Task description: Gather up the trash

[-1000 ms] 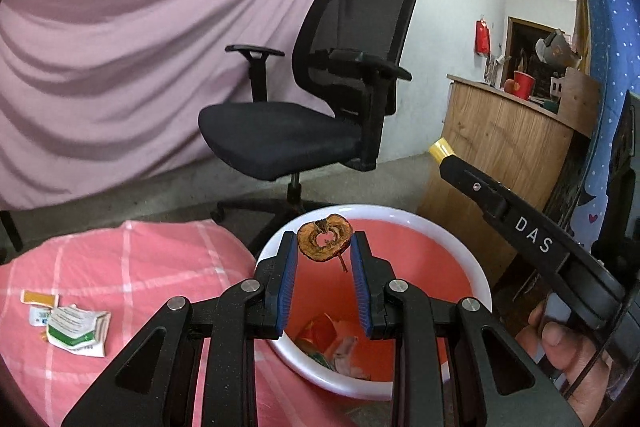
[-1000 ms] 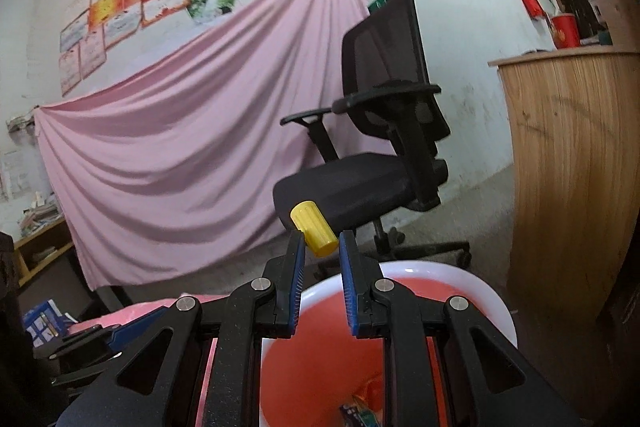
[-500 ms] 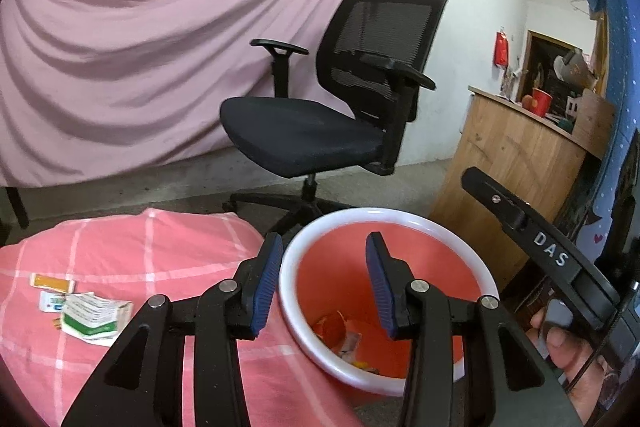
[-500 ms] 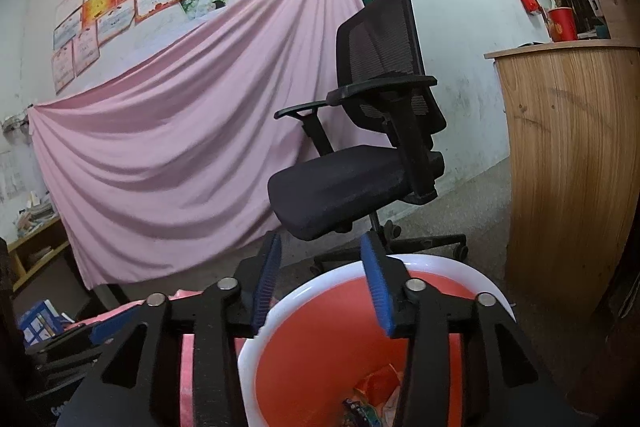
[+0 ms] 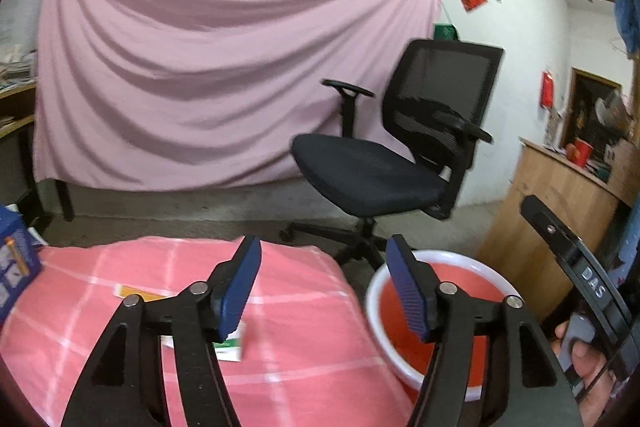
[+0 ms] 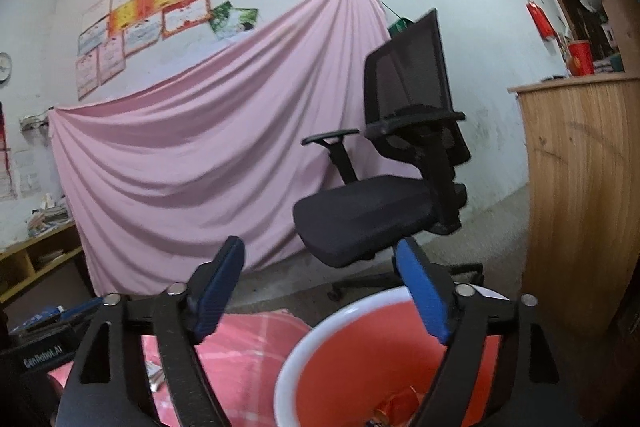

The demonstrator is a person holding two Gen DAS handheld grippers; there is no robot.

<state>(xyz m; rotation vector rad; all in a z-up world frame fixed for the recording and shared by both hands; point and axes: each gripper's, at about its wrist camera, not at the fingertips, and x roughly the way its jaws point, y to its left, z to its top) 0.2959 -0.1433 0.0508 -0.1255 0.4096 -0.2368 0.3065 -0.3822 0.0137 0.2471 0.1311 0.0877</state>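
A red bin with a white rim [image 5: 464, 283] stands by the right edge of a pink checked cloth [image 5: 280, 307]. My left gripper [image 5: 324, 287] is open and empty, above the cloth's right edge, left of the bin. A green and white wrapper [image 5: 230, 341] and an orange packet [image 5: 134, 293] lie on the cloth behind its left finger. My right gripper [image 6: 320, 291] is open and empty above the bin's near rim [image 6: 340, 319]. Trash [image 6: 396, 403] lies in the bin's bottom. The right gripper's body [image 5: 576, 275] shows at the right of the left wrist view.
A black office chair [image 5: 396, 155] stands behind the bin, before a pink sheet [image 5: 200, 75] hung on the wall. A wooden counter [image 6: 580, 187] stands right of the bin. A blue box [image 5: 12, 267] sits at the cloth's left end.
Both grippers have opened wide: the dried apple core left the left one and the yellow piece left the right one. The left gripper has swung left, away from the bin and over the cloth.
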